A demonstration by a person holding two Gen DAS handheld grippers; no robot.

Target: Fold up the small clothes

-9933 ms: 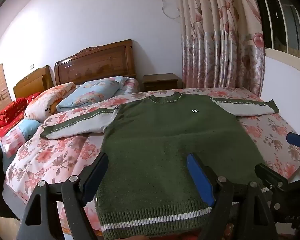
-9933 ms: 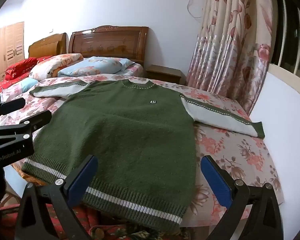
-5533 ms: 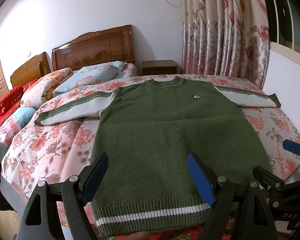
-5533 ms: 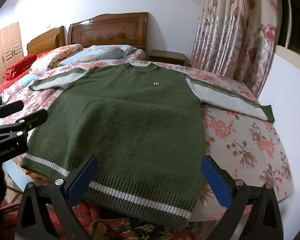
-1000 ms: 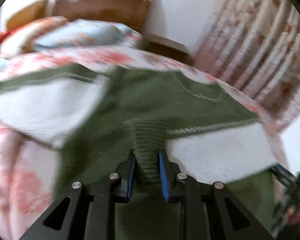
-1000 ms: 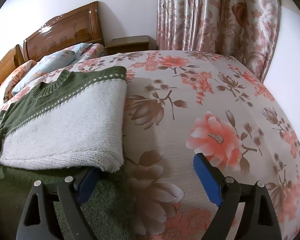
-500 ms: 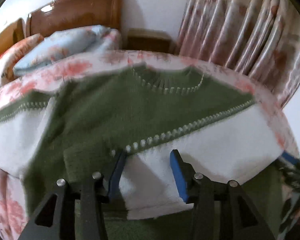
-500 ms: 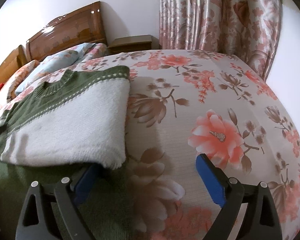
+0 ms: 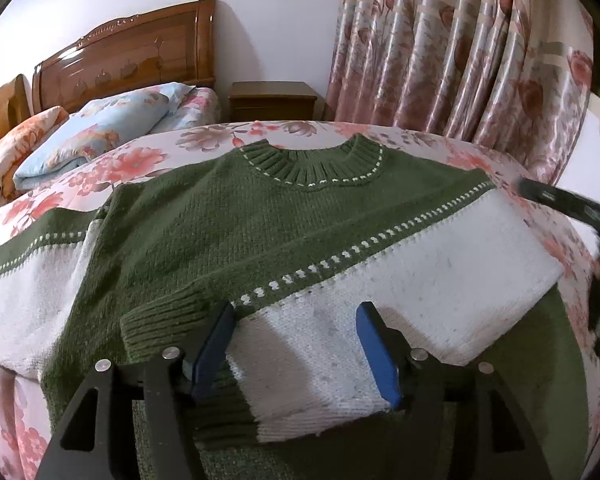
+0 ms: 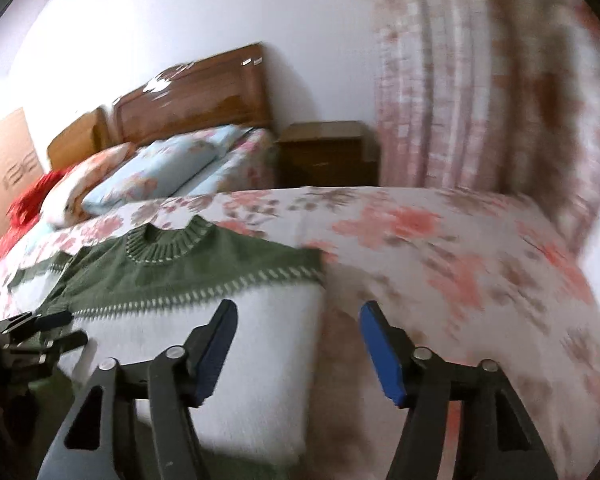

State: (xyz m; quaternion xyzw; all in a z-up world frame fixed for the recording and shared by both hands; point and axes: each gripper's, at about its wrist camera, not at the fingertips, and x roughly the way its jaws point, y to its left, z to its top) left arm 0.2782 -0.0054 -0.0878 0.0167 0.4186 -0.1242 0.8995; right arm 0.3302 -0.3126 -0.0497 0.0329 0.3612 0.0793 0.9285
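Note:
A green knit sweater (image 9: 228, 232) with white sleeves lies flat on the floral bedspread (image 9: 140, 160). Its right sleeve (image 9: 400, 300) is folded across the chest, the green cuff (image 9: 160, 320) lying by my left finger. My left gripper (image 9: 296, 344) is open and empty, just above the folded sleeve. My right gripper (image 10: 300, 348) is open and empty over the sweater's right edge (image 10: 260, 340); that view is blurred. The left sleeve (image 9: 28, 280) is spread out to the left.
Pillows (image 9: 100, 128) and a wooden headboard (image 9: 128, 68) are at the far end. A bedside cabinet (image 9: 272, 102) and floral curtains (image 9: 460, 72) stand at the back right. The bedspread's right part (image 10: 460, 260) is bare. The other gripper's frame shows at the right (image 9: 572, 208).
My left gripper has let go of the sleeve cuff, opened wider and pulled back. My right gripper has lifted and swung up and left, its jaws narrower than before.

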